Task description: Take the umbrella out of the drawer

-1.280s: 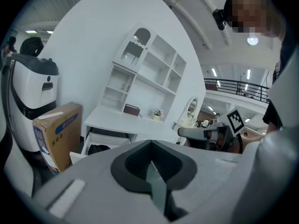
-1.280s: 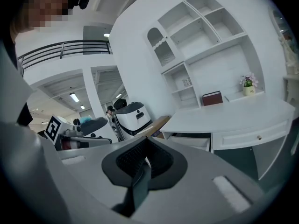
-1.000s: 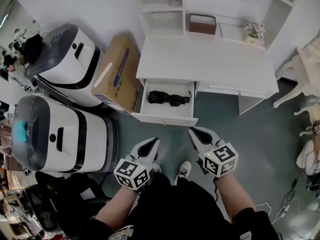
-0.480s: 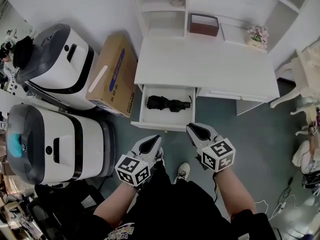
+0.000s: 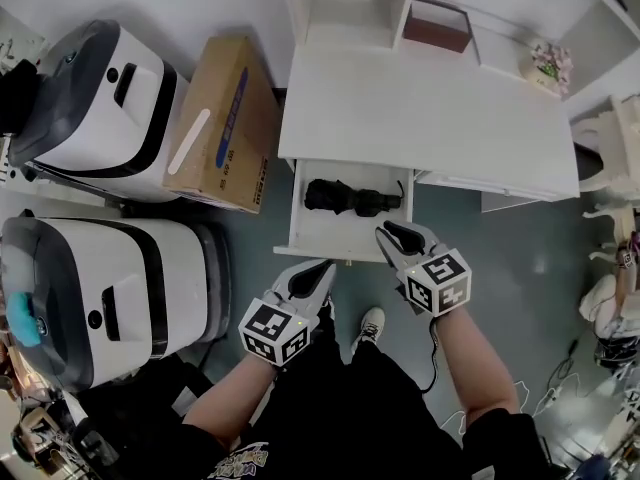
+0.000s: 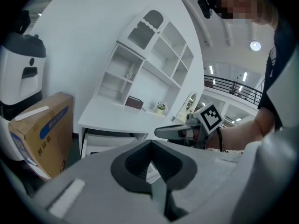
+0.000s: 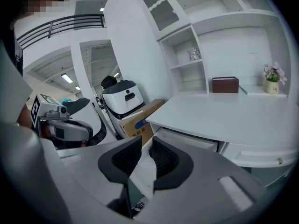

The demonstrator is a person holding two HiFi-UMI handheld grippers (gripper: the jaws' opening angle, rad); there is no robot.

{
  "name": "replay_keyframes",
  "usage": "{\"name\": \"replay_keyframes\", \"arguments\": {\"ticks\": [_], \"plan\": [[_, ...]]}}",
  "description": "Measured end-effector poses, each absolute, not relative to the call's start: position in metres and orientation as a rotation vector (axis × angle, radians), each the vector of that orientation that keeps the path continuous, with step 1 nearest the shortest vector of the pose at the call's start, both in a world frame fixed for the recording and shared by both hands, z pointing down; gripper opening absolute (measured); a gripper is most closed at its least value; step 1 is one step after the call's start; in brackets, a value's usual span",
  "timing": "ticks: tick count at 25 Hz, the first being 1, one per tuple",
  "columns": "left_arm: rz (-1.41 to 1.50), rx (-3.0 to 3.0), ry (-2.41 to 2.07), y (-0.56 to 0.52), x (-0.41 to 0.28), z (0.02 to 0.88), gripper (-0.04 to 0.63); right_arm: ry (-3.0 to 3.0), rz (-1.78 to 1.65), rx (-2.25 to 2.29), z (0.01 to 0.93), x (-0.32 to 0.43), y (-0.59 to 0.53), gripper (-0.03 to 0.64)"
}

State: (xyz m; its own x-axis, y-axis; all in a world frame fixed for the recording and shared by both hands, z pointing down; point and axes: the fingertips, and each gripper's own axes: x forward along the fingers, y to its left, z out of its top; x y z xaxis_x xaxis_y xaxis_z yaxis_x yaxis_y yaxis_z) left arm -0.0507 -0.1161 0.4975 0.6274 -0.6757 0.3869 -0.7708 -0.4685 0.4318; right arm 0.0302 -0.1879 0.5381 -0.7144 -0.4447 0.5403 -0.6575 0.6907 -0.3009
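Step in hand: the reach. The drawer (image 5: 325,240) already stands pulled out from the white desk (image 5: 420,108), and neither tool has got to the umbrella (image 5: 350,198) yet.
Umbrella: folded, black, lying crosswise on the drawer floor toward the back, its narrower end pointing to 3 o'clock. Nothing touches it.
Right gripper (image 5: 392,231): its tip is over the drawer's front right corner, with the umbrella just beyond it at about 11 o'clock. The jaws have just been opening and stand a narrow slit apart. Nothing is between them; only the white drawer front shows through the gap.
Left gripper (image 5: 321,268): its tip is at the drawer's front edge, at 6 o'clock from the umbrella. The jaws are pressed together and empty.
Surroundings: a cardboard box (image 5: 215,123) leans at 9 o'clock of the desk, with white machines (image 5: 95,108) beyond it. A brown box (image 5: 440,25) sits on the shelving at 12 o'clock.
Next move, as I judge it: the right jaws look too narrow for the bundle, so they need to spread wider. Then the tool should dip into the drawer toward 11 o'clock, straddle the umbrella's thick middle, and close before lifting.
Care point: the drawer walls leave little room, so a steep approach from above seems safest.
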Motion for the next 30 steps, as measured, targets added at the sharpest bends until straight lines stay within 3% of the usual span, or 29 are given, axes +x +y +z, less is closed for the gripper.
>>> {"name": "replay_keyframes", "arguments": {"ticks": [12, 30], "plan": [[0.246, 2.260, -1.038, -0.147, -0.061, 0.531, 0.000, -2.228, 0.469, 0.570, 0.644, -0.001, -0.241, 0.214], [0.259, 2.206, -0.988, -0.142, -0.090, 0.560, 0.000, -1.846, 0.083, 0.214, 0.793, -0.014, -0.252, 0.295]]}}
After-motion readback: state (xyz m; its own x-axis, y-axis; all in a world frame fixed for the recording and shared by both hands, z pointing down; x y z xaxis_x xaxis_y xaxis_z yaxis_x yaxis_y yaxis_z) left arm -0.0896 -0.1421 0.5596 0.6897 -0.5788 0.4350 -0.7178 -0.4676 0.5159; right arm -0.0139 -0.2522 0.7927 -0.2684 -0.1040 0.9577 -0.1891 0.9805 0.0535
